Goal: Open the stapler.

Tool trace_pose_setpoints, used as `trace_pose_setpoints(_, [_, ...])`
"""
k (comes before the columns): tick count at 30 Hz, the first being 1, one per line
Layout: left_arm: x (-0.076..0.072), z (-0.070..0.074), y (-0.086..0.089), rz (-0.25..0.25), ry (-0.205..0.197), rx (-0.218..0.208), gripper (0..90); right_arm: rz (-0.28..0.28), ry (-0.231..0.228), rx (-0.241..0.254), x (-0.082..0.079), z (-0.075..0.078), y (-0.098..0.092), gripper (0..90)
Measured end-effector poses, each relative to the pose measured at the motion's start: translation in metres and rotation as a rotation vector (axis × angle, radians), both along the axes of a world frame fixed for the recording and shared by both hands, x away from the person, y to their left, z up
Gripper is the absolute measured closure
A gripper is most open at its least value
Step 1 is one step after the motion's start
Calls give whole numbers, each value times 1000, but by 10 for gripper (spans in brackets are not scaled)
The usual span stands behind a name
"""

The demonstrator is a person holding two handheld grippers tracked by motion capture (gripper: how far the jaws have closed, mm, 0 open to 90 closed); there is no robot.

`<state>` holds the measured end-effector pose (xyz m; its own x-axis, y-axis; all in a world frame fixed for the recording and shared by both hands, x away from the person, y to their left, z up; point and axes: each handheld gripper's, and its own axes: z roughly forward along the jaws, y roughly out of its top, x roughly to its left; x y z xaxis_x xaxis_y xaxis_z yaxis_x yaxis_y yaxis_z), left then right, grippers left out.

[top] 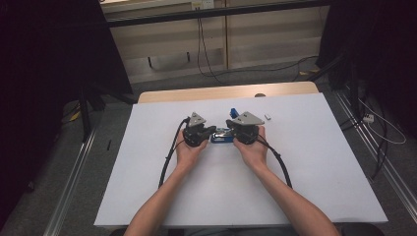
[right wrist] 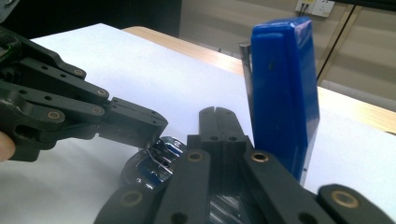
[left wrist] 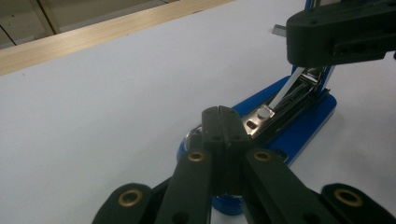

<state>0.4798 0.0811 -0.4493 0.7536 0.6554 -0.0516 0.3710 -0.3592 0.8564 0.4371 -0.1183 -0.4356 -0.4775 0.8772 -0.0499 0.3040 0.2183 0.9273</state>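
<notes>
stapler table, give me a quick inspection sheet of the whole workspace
surface: white sheet covering a wooden table, whose far edge is bare
job's things: blue stapler at the middle, opened up; its blue lid stands upright and the metal staple channel is exposed
clutter: small white piece on the sheet beyond the stapler; what it is, cannot tell
grippers: left tool shut, tips at the stapler's front end; right tool shut, low over the base beside the raised lid; neither holds anything
cables: black cable trailing from the left tool, another from the right, both lying on the sheet
surroundings: grey floor, loose wires on it, pale wall panels behind
</notes>
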Motion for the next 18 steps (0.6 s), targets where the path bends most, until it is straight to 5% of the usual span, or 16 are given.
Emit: trace_pose_setpoints(18, [-1, 0, 0, 2, -6, 4, 900, -10, -10, 3, -3, 4, -8, 900])
